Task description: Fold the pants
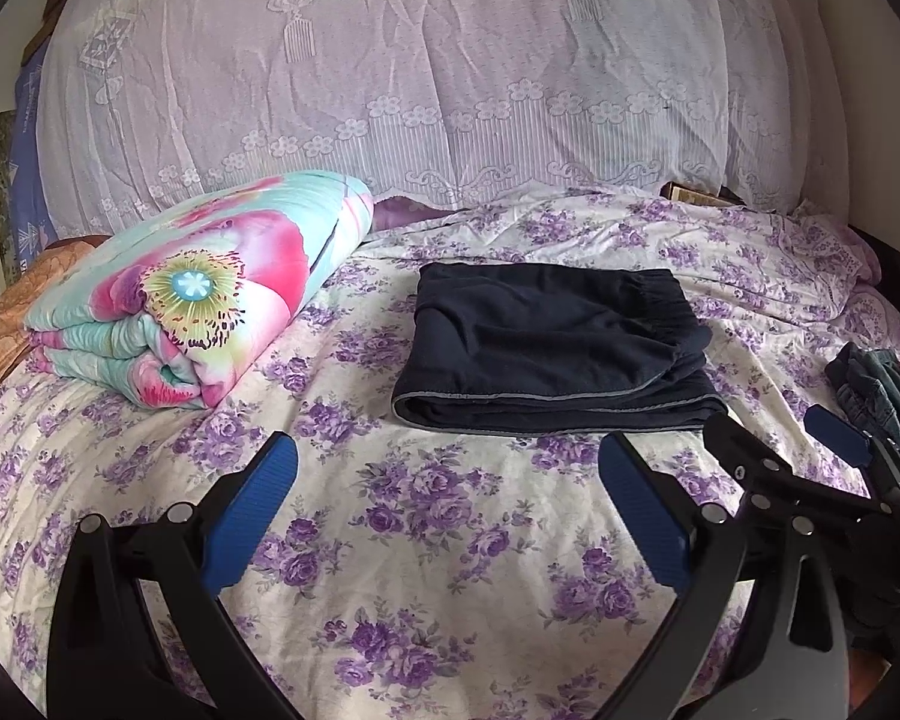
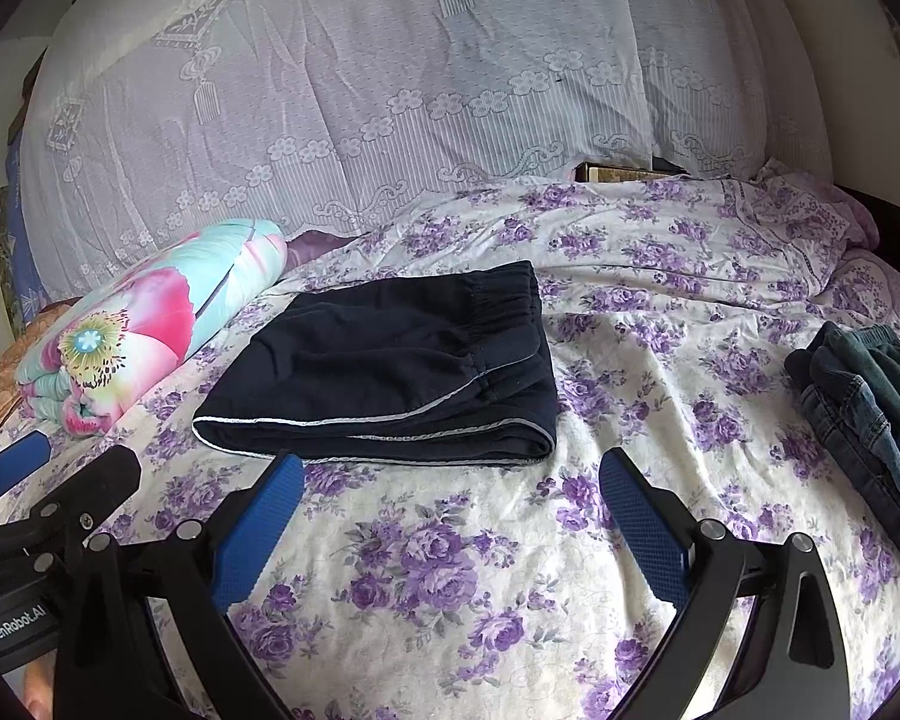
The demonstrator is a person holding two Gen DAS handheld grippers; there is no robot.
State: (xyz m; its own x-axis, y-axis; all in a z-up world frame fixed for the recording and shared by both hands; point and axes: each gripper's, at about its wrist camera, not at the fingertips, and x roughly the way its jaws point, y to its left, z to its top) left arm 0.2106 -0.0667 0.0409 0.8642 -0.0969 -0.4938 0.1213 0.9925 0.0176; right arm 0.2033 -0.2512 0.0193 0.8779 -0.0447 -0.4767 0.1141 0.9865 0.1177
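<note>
Pants (image 1: 555, 348), navy with a pale grey piping stripe, lie folded into a compact rectangle on the floral bedsheet (image 1: 426, 510), near the middle of the bed. Elastic waistband gathers face the right end of the stack; folded edge faces the grippers.

Left gripper (image 1: 447, 480): jaws spread wide, blue pads (image 1: 252, 516) apart, nothing between them. It hovers above the sheet just short of the pants' near edge, not touching the fabric.

Right gripper (image 2: 450, 495): jaws likewise spread, empty, poised over the sheet in front of the pants' near edge. Left-side fingertip sits very close to the folded edge; contact cannot be told.

Both grippers side by side; each shows in the other's view.

Folded floral quilt (image 1: 210, 300), pink and turquoise, rests left of the pants, apart from them. Stack of jeans (image 2: 864, 402) lies at the right edge of the bed, well apart from the pants. Lace curtain (image 1: 390, 60) hangs behind the bed.
</note>
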